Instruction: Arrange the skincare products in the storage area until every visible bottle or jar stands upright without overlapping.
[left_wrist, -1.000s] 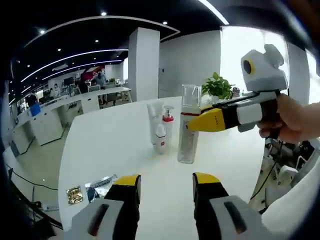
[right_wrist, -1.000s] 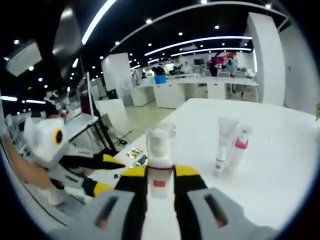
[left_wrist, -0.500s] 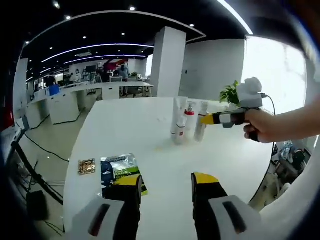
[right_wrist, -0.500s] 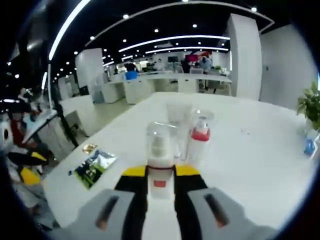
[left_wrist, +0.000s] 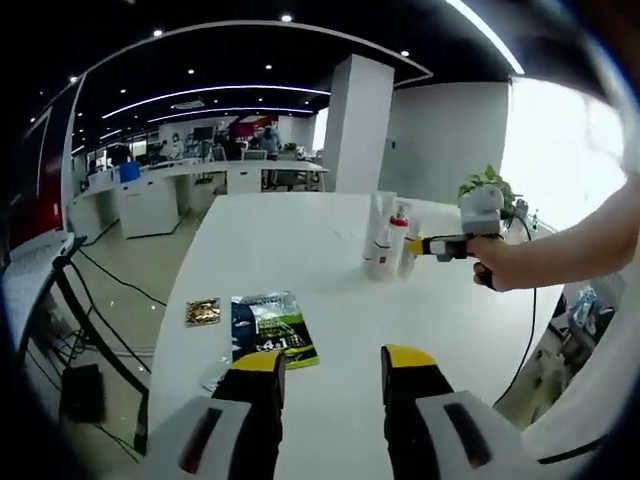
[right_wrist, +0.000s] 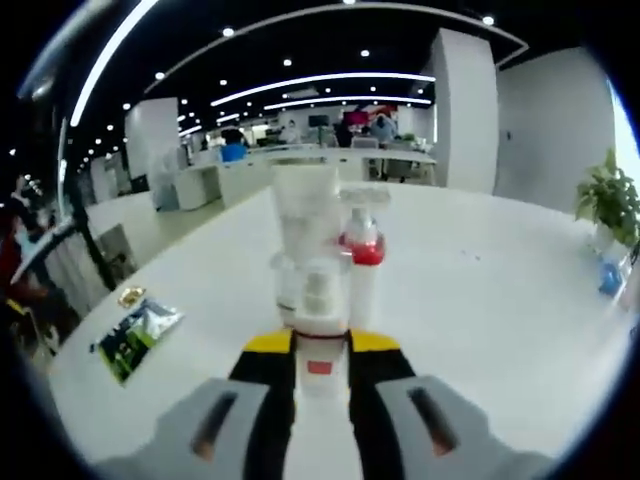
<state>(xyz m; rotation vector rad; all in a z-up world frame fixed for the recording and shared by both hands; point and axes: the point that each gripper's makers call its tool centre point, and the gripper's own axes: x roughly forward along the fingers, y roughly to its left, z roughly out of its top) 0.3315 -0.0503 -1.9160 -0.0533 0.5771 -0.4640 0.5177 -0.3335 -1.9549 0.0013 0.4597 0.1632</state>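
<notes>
On the white table (left_wrist: 300, 250) a white tube (left_wrist: 379, 232) and a pump bottle with a red collar (left_wrist: 396, 243) stand upright, side by side. My right gripper (left_wrist: 432, 245), held by a person's hand (left_wrist: 500, 262), is shut on a clear-capped bottle (left_wrist: 411, 248) right beside them. In the right gripper view, that bottle (right_wrist: 319, 300) stands upright between the jaws of my right gripper (right_wrist: 320, 345). The tube (right_wrist: 305, 212) and pump bottle (right_wrist: 361, 262) are close behind it. My left gripper (left_wrist: 331, 362) is open, low over the near table, with nothing between its fingers.
A green and blue foil packet (left_wrist: 271, 328) and a small gold sachet (left_wrist: 203, 312) lie flat on the near left part of the table. A potted plant (left_wrist: 486, 186) stands at the far edge. Office desks fill the background.
My right gripper has carried the clear-capped bottle up close to the tube and pump bottle. The left gripper view has pulled back, so the products look smaller and the packets have come into sight.
</notes>
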